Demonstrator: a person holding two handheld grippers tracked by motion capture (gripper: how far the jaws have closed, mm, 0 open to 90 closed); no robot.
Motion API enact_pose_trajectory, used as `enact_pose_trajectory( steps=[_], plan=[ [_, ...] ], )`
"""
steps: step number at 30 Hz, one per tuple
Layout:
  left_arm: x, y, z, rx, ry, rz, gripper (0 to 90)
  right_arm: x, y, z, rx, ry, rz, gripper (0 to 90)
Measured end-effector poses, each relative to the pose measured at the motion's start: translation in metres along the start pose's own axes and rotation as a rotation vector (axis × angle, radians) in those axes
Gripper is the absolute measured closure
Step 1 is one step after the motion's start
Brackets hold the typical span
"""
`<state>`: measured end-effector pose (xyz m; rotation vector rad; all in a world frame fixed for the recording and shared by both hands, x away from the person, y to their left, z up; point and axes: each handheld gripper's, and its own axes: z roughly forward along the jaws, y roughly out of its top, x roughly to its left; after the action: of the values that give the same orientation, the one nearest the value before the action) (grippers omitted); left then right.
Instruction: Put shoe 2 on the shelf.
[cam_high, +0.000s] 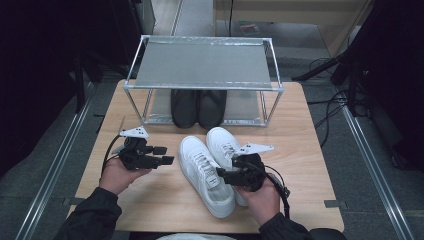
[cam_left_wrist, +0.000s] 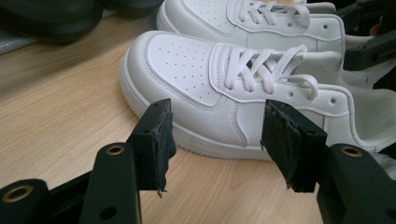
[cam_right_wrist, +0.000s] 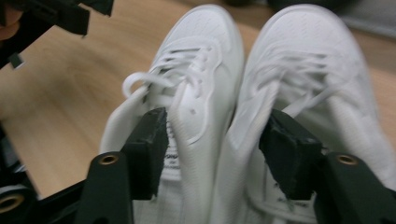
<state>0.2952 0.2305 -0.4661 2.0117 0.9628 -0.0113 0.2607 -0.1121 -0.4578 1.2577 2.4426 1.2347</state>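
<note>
Two white lace-up sneakers lie side by side on the wooden table, toes toward the rack: the left sneaker (cam_high: 202, 172) (cam_left_wrist: 187, 70) (cam_right_wrist: 205, 56) and the right sneaker (cam_high: 222, 142) (cam_left_wrist: 210, 14) (cam_right_wrist: 308, 51). My right gripper (cam_high: 227, 170) (cam_right_wrist: 215, 144) reaches in from the heel end. Its jaws straddle the two neighbouring collar walls, one pad inside each shoe's opening, and I see no firm squeeze on them. My left gripper (cam_high: 169, 154) (cam_left_wrist: 217, 130) is open and empty, just left of the left sneaker, aimed at its side.
A metal shoe rack (cam_high: 202, 65) stands at the back of the table (cam_high: 150, 200), with a pair of black shoes (cam_high: 197, 107) on its lower shelf. The top shelf is bare. The table's edges drop off close at left and right.
</note>
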Motion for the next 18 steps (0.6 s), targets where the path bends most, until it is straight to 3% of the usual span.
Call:
enact_pose_trajectory(
  steps=[3,4,6,7,8,9,10,13,15,18],
  plan=[
    [0.001,0.0,0.0,-0.003,-0.001,-0.004,43.4,-0.003,0.001,-0.003,-0.027,-0.01,-0.002,41.8],
    [0.001,0.0,0.0,-0.001,0.001,-0.005,43.4,-0.005,0.002,-0.002,-0.019,0.02,0.011,39.2],
    [0.001,0.0,0.0,-0.001,0.0,-0.005,43.4,-0.004,0.001,0.002,0.001,0.023,0.014,37.8],
    [0.001,0.0,-0.001,-0.002,0.0,-0.004,43.4,-0.001,-0.003,0.011,0.062,0.065,0.024,38.9],
    [0.001,0.0,-0.001,-0.002,0.0,-0.004,43.3,-0.001,-0.003,0.011,0.062,0.065,0.024,38.9],
    [0.001,0.0,-0.001,-0.004,0.001,-0.005,43.3,0.002,-0.006,0.014,0.089,0.056,0.012,38.9],
    [0.002,0.0,0.0,-0.002,0.002,-0.003,43.3,0.011,-0.008,0.016,0.08,-0.006,-0.055,38.9],
    [0.002,0.001,0.0,-0.001,-0.006,-0.009,43.3,0.013,-0.011,0.019,0.067,-0.053,-0.083,45.4],
    [0.002,0.001,0.0,-0.005,-0.012,-0.012,43.3,0.013,-0.011,0.019,0.066,-0.06,-0.085,47.4],
    [0.002,0.001,-0.002,-0.017,-0.011,-0.017,43.4,0.017,-0.011,0.023,0.084,-0.126,-0.141,54.0]
  ],
)
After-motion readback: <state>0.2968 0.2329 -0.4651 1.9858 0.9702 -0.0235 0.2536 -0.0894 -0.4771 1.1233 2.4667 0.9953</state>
